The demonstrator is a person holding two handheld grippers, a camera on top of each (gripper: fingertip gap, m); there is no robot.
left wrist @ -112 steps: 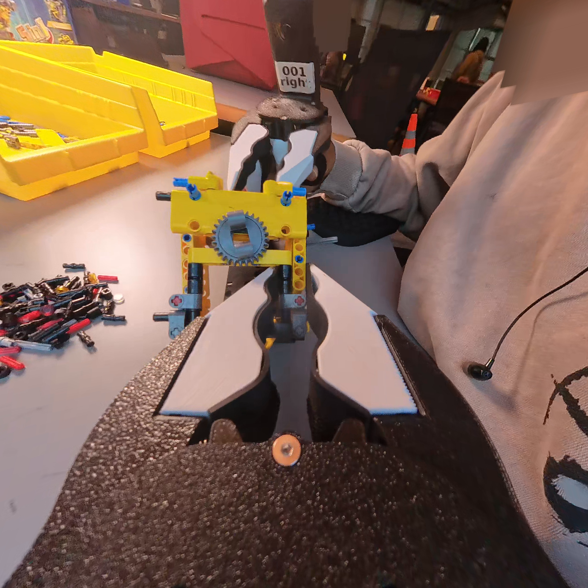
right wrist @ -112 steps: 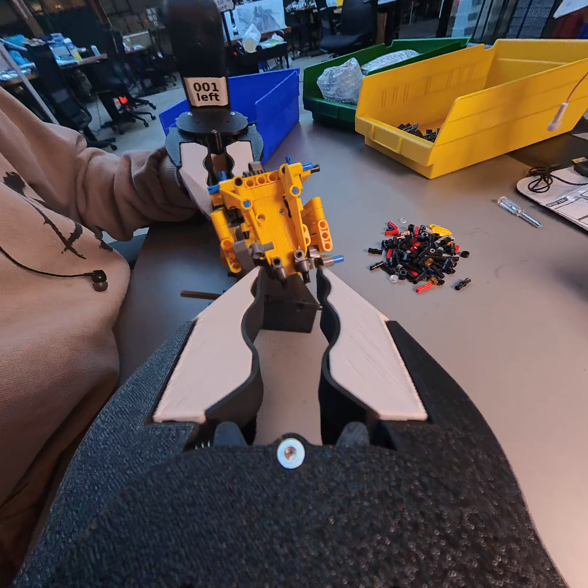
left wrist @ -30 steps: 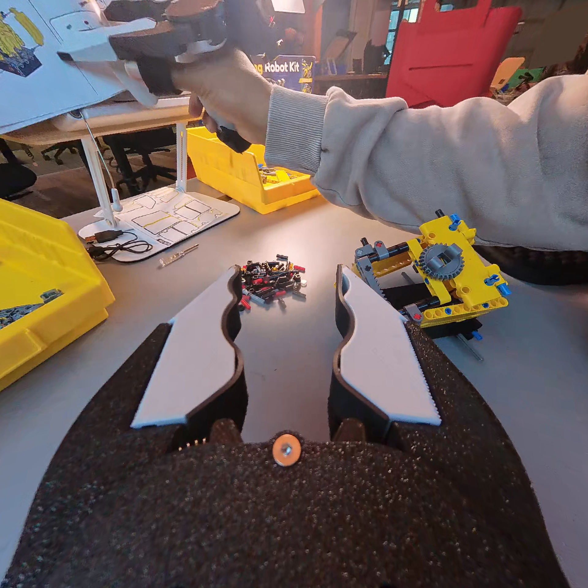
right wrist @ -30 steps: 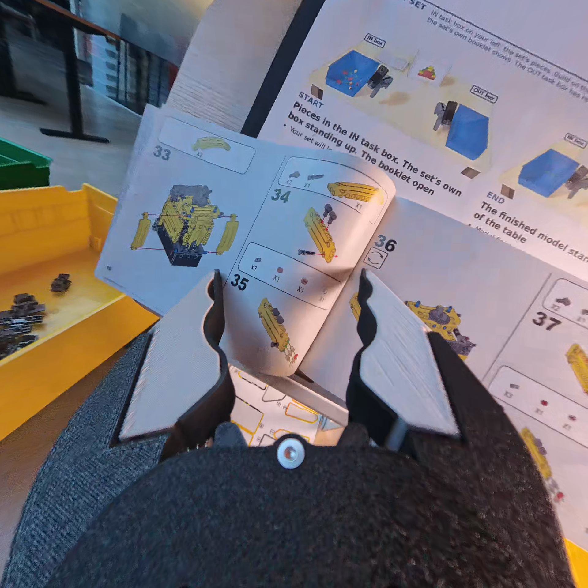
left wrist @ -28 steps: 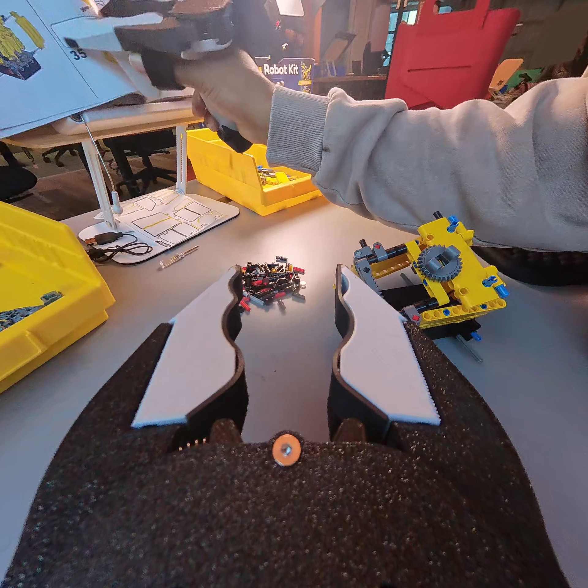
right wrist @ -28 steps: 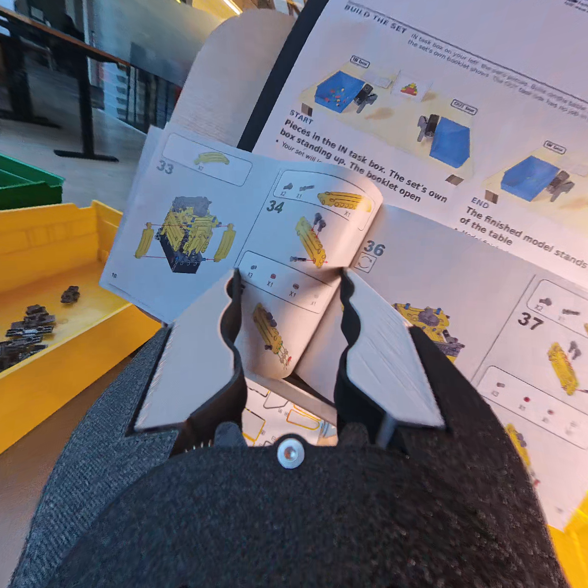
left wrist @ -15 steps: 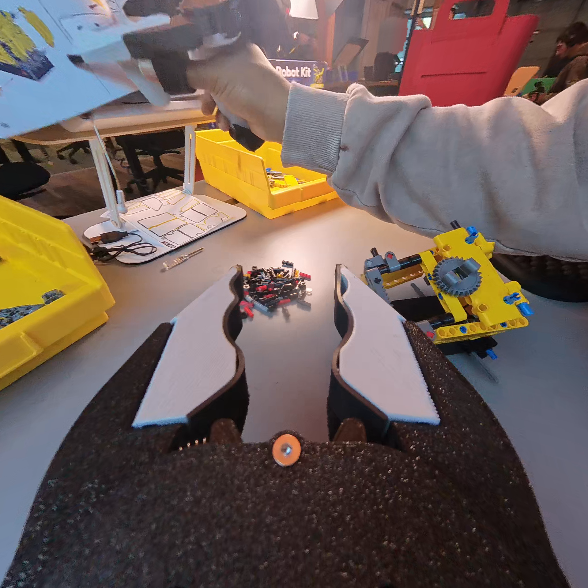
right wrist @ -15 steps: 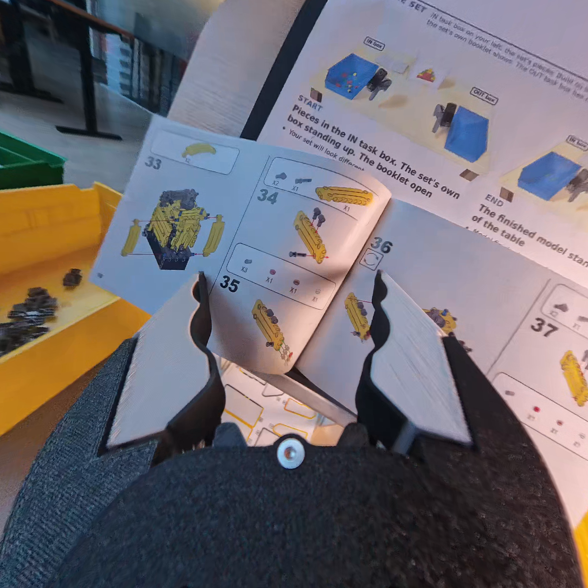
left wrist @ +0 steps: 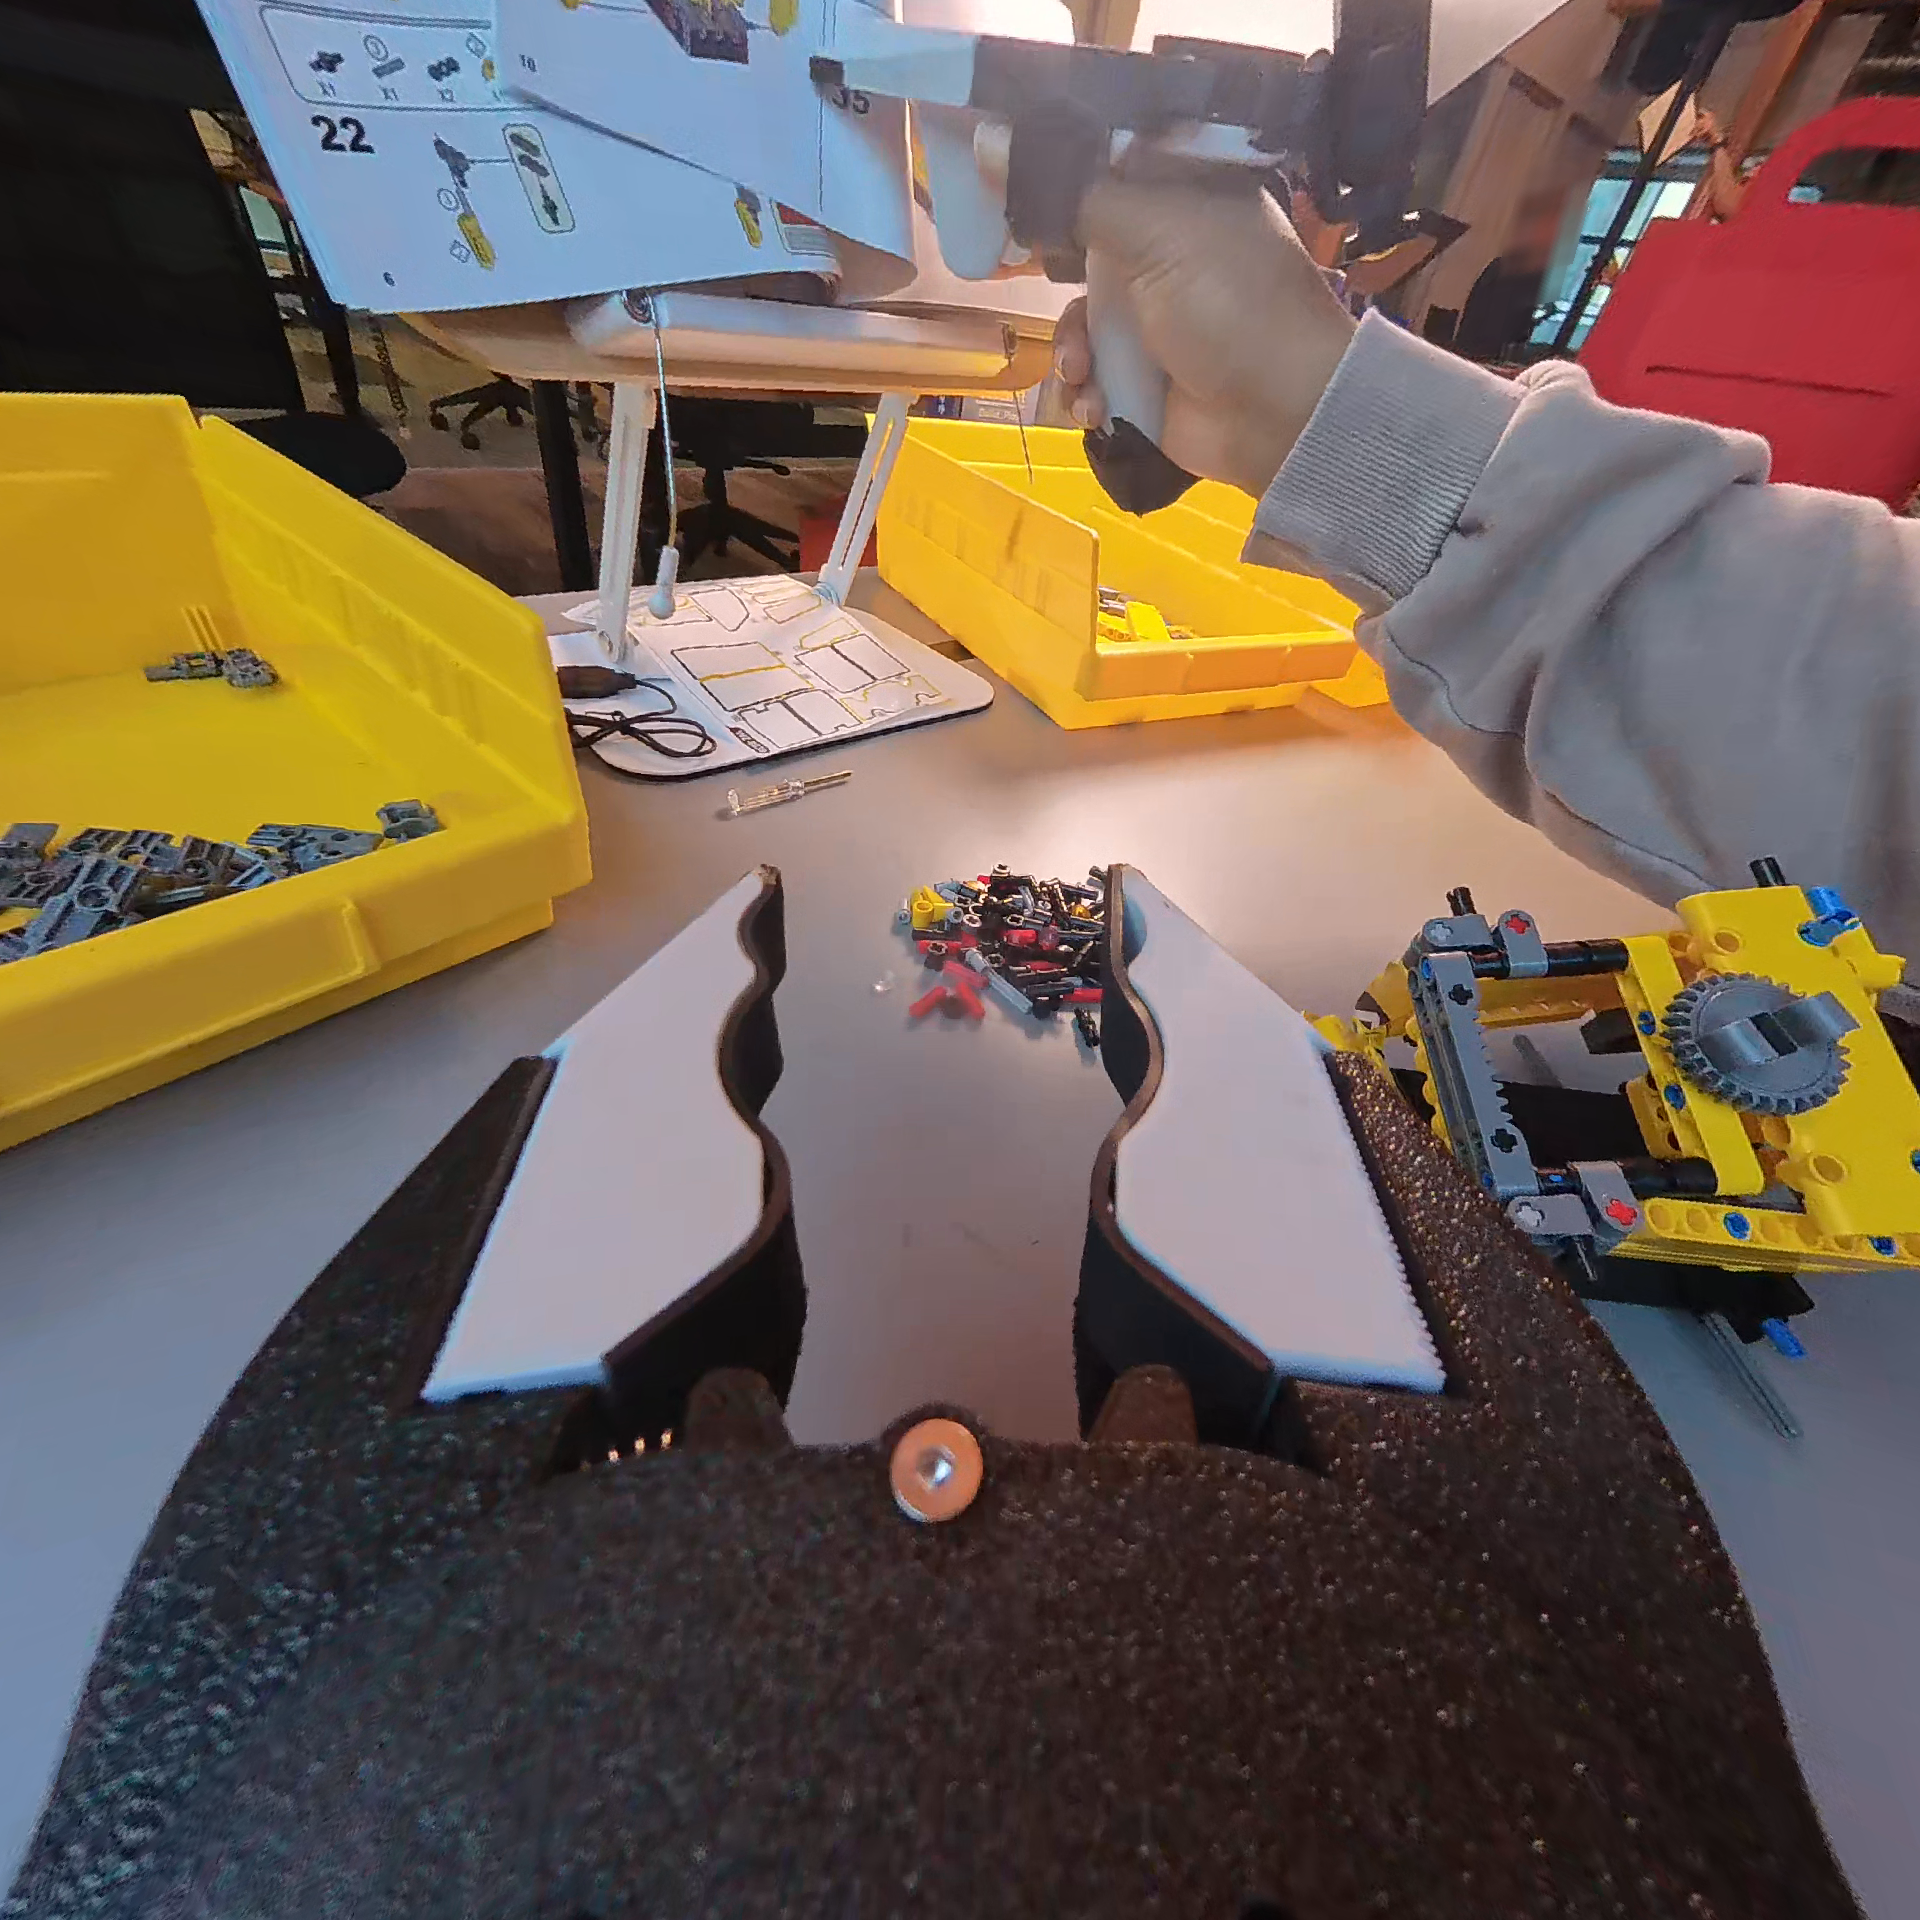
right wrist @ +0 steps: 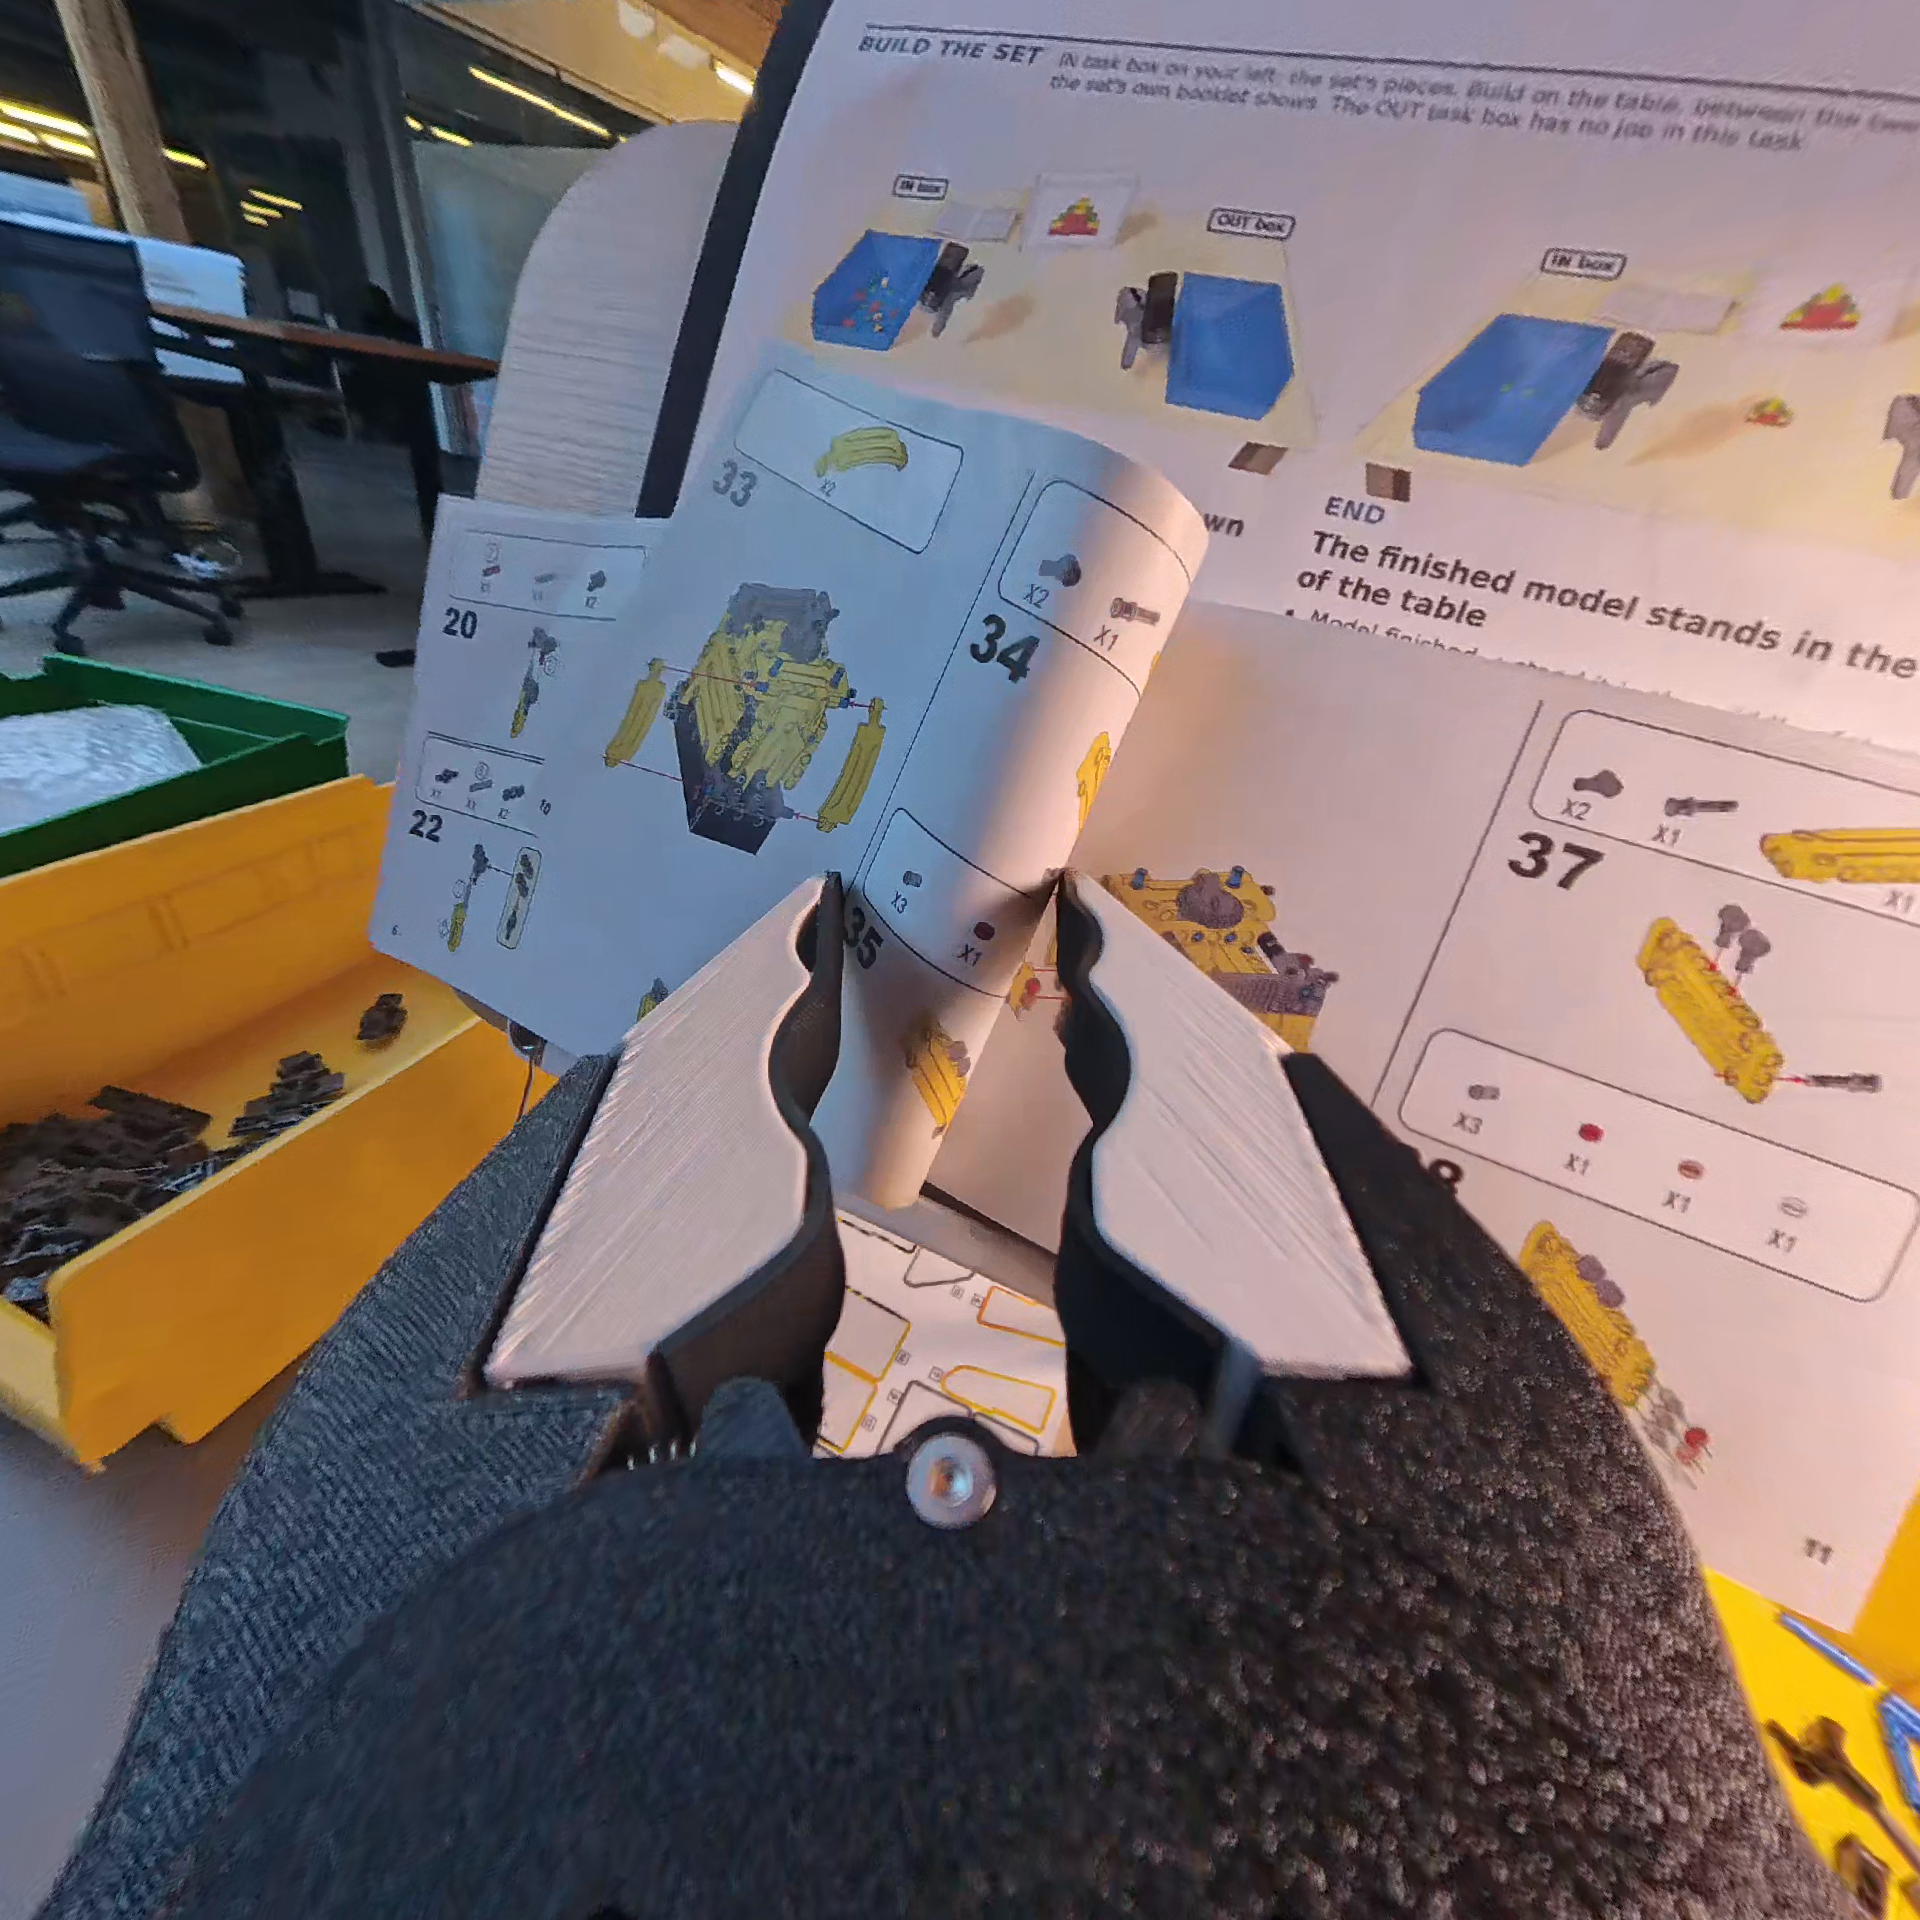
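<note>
My left gripper [left wrist: 940, 873] is open and empty, low over the grey table [left wrist: 1195, 800]. It points at a small pile of black, red and yellow pins [left wrist: 1008, 935]. A yellow brick-built model with a grey gear [left wrist: 1714, 1091] lies on the table to its right, untouched. My right gripper [right wrist: 945, 878] is raised at an instruction booklet on a stand. A curled booklet page [right wrist: 1039, 727] lies between its fingertips, with the jaws apart. The left wrist view shows this gripper [left wrist: 1039, 94] and the hand [left wrist: 1195, 312] holding it up at the booklet [left wrist: 582, 156].
A yellow bin with grey parts [left wrist: 312, 727] stands at the left and another yellow bin [left wrist: 1091, 623] at the back. The stand's white base mat [left wrist: 779, 675] and a small clear-handled tool [left wrist: 790, 798] lie between them. A printed sheet [right wrist: 1351, 312] stands behind the booklet. A green bin [right wrist: 156, 748] is beyond. Tip to tip, the grippers are about 35 cm apart.
Earlier both grippers held the model; it now lies on the table. The right gripper has risen to the booklet, its jaws have narrowed, and the page has curled further over to the left.
</note>
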